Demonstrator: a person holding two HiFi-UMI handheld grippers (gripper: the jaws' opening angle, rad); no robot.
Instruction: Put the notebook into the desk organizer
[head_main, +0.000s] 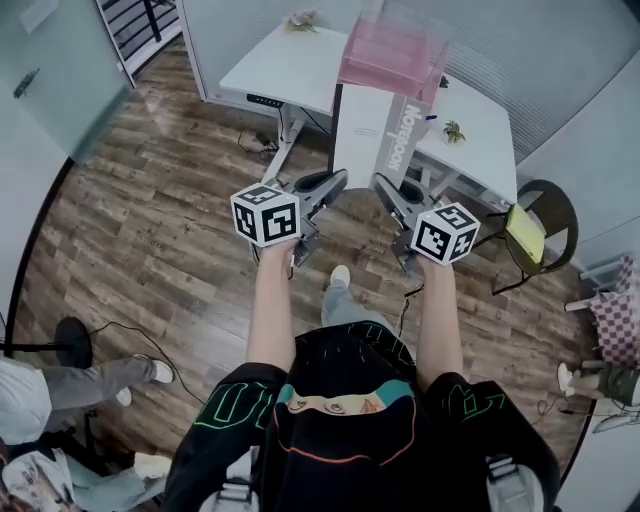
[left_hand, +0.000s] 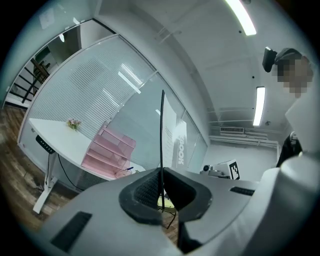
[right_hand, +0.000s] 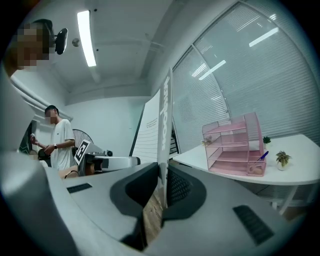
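The left forearm (head_main: 272, 300) and right forearm (head_main: 438, 310) are stretching forward side by side, bare. The left hand-held gripper (head_main: 337, 181) and right hand-held gripper (head_main: 382, 185) are angling inward toward each other, each with its jaws pinching a lower edge of the upright notebook (head_main: 370, 135).

The word "Notebook" runs down the cover edge of the notebook (head_main: 375, 135). I can't read any other print from here.
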